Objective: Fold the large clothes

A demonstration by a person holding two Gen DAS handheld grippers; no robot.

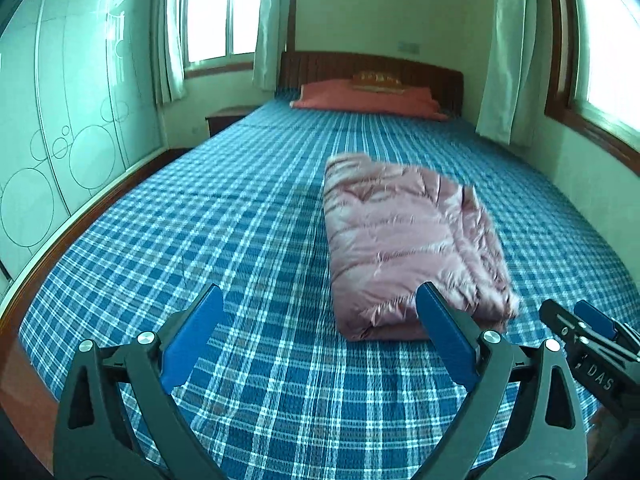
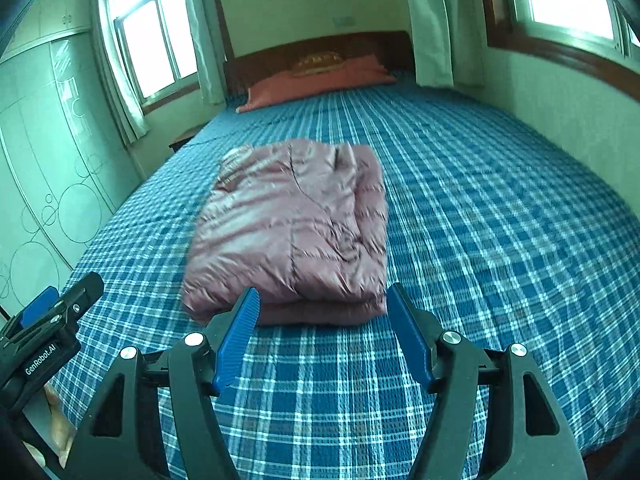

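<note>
jacket [image 2: 292,228]: folded, puffy, light, slick shell; likely springs open
grab: near folded edge, pinch all layers
left gripper [image 1: 320,320]: spread, empty
right gripper [image 2: 322,312]: spread, empty

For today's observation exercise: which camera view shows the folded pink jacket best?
The right wrist view: the folded pink jacket lies nearly centred, ahead of the open right tool. The left wrist view shows it off to the right, partly behind one finger.
</note>
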